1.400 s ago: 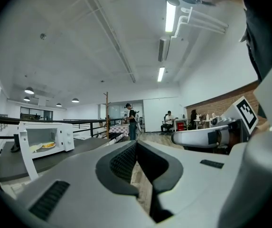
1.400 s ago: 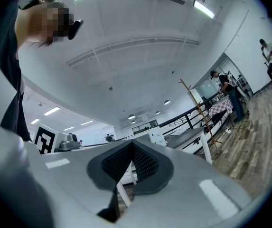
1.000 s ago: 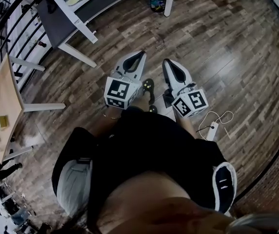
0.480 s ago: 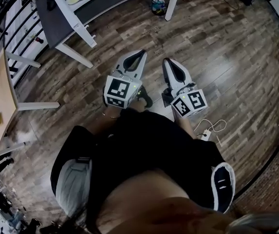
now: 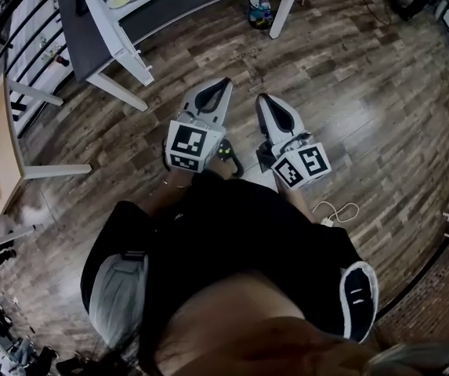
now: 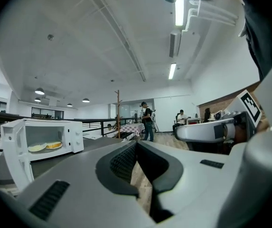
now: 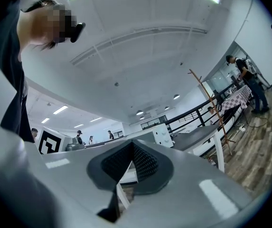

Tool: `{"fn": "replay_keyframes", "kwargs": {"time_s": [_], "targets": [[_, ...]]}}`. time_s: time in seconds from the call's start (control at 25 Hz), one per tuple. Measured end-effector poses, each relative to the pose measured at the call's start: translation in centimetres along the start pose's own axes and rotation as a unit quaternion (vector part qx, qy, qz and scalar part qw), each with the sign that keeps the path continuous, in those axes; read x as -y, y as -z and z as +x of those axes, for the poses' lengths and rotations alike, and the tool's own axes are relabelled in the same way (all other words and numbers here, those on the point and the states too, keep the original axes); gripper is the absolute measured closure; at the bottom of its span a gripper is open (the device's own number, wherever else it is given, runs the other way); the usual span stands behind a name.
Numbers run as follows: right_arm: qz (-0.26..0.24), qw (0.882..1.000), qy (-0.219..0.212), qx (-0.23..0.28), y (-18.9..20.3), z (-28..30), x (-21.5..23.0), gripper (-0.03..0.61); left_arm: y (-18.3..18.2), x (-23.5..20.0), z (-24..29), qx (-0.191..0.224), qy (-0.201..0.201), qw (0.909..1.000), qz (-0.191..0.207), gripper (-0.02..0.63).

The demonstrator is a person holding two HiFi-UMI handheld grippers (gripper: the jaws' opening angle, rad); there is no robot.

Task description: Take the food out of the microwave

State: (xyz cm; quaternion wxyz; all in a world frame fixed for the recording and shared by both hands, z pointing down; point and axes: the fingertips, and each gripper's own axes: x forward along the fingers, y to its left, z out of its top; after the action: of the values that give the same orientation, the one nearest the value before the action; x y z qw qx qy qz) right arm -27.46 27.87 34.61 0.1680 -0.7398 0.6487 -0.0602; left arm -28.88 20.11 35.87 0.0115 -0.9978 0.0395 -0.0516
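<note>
Food [image 6: 53, 145]: 2 plates [image 6: 37, 147] in 1 microwave [image 6: 74, 134] | left tongs [image 6: 136, 144], right tongs [image 7: 132, 144]: closed, empty

The microwave [image 6: 74, 136] is a white box unit standing upright on a dark desk [image 6: 92, 144]. Its control panel sits at the right end of the front. The door [image 6: 13, 151] is swung fully open at the left side, exposing the lit cavity. Inside, the food [image 6: 54, 145], flat and yellow-orange, lies just beside a pale plate [image 6: 37, 147] on the cavity floor.
</note>
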Motion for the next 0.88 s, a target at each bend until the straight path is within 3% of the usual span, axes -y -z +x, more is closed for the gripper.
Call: {"fn": "replay_keyframes", "kwargs": {"time_s": [0.48, 0.88], "targets": [[0.006, 1.0, 0.013, -0.005, -1.8, 2.3, 5.1, 0.58, -1.4, -0.5, 6.6, -0.001, 0.025, 0.9997, 0.001, 0.606], [0.008, 1.0, 0.001, -0.015, -2.2, 6.0, 8.5, 0.58, -1.2, -4.4, 9.1, -0.004, -0.012, 0.9999, -0.008, 0.606]]}}
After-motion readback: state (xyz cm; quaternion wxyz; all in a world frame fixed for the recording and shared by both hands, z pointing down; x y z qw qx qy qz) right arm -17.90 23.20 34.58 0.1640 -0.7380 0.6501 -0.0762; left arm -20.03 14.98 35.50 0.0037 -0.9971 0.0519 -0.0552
